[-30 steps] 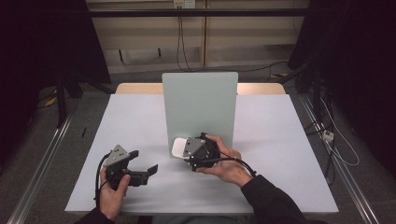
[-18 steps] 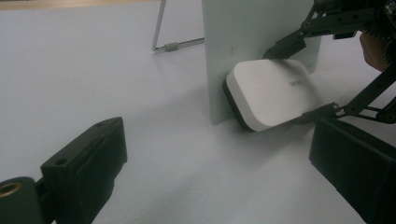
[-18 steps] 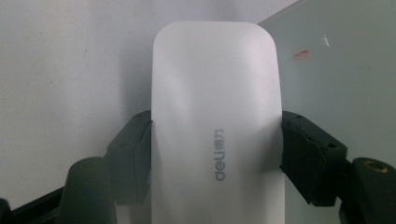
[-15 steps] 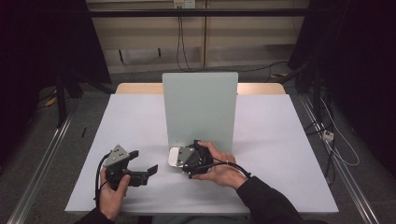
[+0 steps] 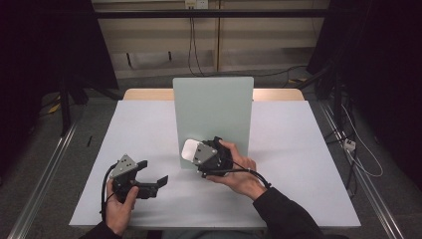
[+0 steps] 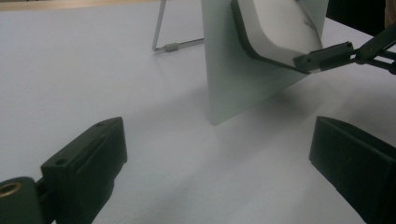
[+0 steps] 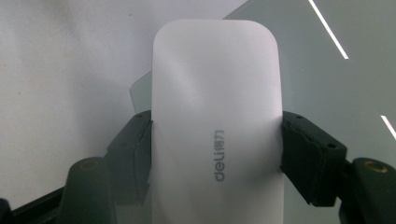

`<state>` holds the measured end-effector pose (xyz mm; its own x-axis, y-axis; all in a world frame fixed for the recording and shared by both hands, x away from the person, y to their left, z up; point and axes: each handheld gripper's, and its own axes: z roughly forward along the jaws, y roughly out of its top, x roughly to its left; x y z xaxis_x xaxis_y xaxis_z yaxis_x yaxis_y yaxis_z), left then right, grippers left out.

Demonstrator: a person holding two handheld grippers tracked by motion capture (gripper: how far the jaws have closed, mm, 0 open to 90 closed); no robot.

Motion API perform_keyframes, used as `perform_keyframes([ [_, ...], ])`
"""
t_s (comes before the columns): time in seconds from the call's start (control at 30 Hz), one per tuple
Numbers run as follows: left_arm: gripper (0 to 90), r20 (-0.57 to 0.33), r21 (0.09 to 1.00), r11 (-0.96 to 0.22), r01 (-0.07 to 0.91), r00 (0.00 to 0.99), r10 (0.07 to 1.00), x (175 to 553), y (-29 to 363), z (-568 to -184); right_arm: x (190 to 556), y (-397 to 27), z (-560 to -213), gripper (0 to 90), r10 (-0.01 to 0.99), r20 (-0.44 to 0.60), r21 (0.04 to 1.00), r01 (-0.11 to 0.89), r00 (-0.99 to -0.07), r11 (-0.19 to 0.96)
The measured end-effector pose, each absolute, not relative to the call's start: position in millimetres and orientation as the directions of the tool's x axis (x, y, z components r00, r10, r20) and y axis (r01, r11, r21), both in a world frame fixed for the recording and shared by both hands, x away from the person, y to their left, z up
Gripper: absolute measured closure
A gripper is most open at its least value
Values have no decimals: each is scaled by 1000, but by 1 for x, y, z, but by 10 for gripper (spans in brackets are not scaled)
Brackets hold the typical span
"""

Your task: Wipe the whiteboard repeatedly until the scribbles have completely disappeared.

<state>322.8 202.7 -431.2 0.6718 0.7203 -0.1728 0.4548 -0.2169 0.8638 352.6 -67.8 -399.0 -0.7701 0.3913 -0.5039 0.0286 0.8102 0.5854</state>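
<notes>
Raised off the table since earlier, the white eraser (image 5: 189,149) is resting against the upright board (image 5: 213,107), clamped by the right gripper (image 5: 195,151); the left gripper (image 5: 157,175) is gaping empty near the table's (image 5: 298,149) front edge.

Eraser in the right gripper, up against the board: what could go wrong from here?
1. The right gripper pinches the eraser by its smooth side edges alone; a hard wipe could twist it loose.
2. The board stands on a thin wire stand, so pressure on its face may tip or slide it.
3. The left gripper rests open on the table, apart from the board, and cannot steady it.
</notes>
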Motion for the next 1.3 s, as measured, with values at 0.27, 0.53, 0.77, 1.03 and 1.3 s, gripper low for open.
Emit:
perform_keyframes([
  [0.27, 42, -177, 865, -211, 454, 671, 720, 323, 203, -431, 349, -52, -420, 315, 305, -484, 526, 7, -820, 851],
  [0.53, 42, -175, 865, -213, 455, 671, 720, 322, 203, -431, 349, -52, -428, 315, 286, -438, 525, 16, -852, 851],
  [0.77, 42, -174, 866, -214, 453, 672, 719, 322, 203, -431, 349, -54, -426, 314, 305, -438, 540, 24, -846, 841],
  [1.03, 42, -177, 865, -210, 455, 670, 720, 322, 203, -431, 353, -74, -405, 314, 393, -458, 610, 40, -797, 792],
  [1.3, 42, -174, 866, -214, 453, 672, 720, 322, 203, -431, 356, -97, -388, 314, 445, -472, 643, 49, -761, 764],
])
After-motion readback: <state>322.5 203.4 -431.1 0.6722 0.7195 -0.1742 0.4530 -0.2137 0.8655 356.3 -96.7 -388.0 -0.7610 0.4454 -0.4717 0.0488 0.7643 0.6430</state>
